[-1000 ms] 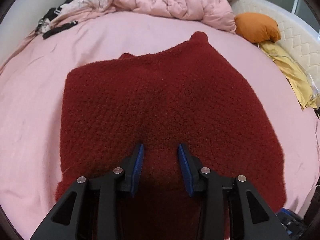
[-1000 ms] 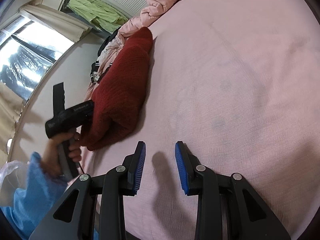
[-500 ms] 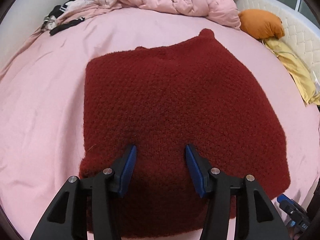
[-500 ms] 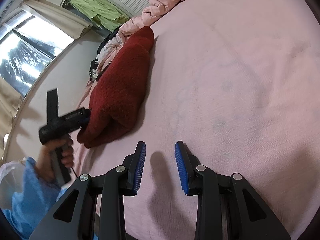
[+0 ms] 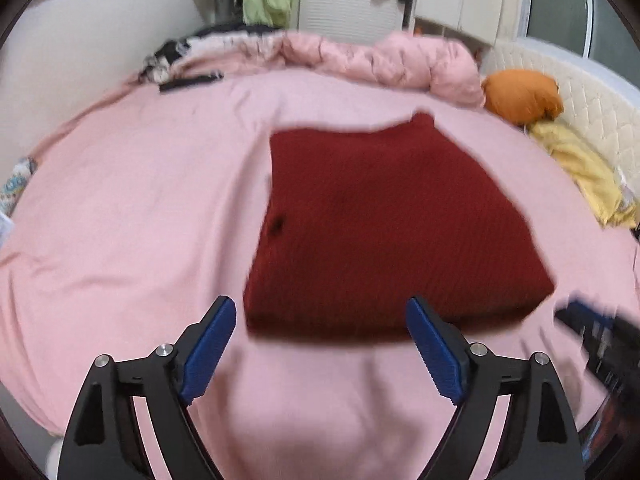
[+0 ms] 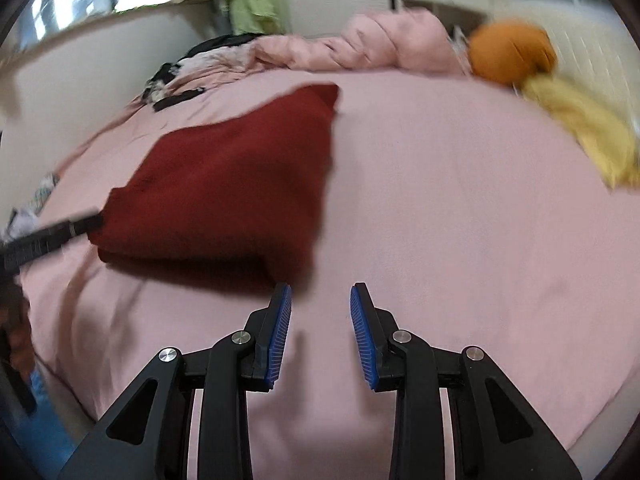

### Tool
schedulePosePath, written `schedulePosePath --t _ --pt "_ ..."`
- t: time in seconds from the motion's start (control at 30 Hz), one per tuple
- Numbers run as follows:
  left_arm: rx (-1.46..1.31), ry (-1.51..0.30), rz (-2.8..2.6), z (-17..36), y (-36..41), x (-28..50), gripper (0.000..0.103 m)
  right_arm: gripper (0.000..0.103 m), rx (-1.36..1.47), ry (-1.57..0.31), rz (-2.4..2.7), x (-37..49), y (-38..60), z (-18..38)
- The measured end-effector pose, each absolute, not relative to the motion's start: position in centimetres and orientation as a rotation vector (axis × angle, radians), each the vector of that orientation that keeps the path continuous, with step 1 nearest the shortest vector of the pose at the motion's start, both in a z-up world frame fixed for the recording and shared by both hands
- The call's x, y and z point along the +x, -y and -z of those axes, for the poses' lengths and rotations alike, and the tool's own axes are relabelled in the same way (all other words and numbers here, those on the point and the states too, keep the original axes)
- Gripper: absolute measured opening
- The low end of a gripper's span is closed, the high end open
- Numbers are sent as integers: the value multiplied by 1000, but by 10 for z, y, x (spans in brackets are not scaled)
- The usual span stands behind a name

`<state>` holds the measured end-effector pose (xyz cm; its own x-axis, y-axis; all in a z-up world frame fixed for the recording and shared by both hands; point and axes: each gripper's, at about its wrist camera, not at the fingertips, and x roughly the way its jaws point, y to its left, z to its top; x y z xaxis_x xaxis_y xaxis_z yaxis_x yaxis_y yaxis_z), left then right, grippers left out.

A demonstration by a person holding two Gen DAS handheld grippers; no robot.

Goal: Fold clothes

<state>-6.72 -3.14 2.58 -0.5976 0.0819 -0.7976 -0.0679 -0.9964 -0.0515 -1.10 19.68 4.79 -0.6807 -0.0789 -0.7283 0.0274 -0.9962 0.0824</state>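
Note:
A dark red knit sweater (image 5: 384, 232) lies folded into a flat rectangle on the pink bed sheet (image 5: 132, 216). It also shows in the right wrist view (image 6: 224, 188), left of centre. My left gripper (image 5: 320, 344) is wide open and empty, held above the sheet just short of the sweater's near edge. My right gripper (image 6: 320, 332) is open and empty above bare sheet, just right of the sweater's near corner. The other gripper's black body shows in the left wrist view (image 5: 600, 332) and in the right wrist view (image 6: 44, 240).
A bunched pink duvet (image 5: 380, 64) lies along the far side of the bed. An orange pillow (image 5: 520, 94) and a yellow garment (image 5: 584, 172) sit at the far right by the quilted headboard (image 5: 592, 96). Dark clothes (image 5: 184, 76) lie at the far left.
My left gripper has pulled back off the sweater, risen and opened wider. My right gripper has swung to face the far side of the bed. The sweater has stayed flat.

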Motion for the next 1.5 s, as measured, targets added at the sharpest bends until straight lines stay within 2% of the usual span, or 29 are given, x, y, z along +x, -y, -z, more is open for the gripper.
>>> schedulePosePath --t 0.07,0.1,0.13,0.27,0.37,0.63,1.27,1.4,1.5 --pt "-1402 14 -2709 -2 36 -65 91 49 1252 82 2825 -26 -182 -47" --pt "-1403 5 -2693 11 38 -64 95 62 1260 79 2837 -32 -176 -44" --pt "-1353 1 -2714 13 38 -61 99 70 1291 73 2827 -35 -170 -37" --pt "-1342 -25 -2758 13 31 -62 103 71 1473 -7 2727 -44 -151 0" --pt "-1325 -25 -2771 14 32 -61 103 71 1440 -94 2758 -37 -143 8" --pt "-1320 -28 -2778 14 27 -61 103 75 1412 -54 2779 -37 -149 14" --pt "-1313 -35 -2789 14 25 -59 103 77 1361 -46 2800 -31 -141 15" --pt "-1312 -32 -2793 15 24 -59 103 85 1370 -35 2758 -33 -141 15" --pt "-1312 -24 -2794 15 25 -59 103 86 1358 -41 2724 -33 -143 15"
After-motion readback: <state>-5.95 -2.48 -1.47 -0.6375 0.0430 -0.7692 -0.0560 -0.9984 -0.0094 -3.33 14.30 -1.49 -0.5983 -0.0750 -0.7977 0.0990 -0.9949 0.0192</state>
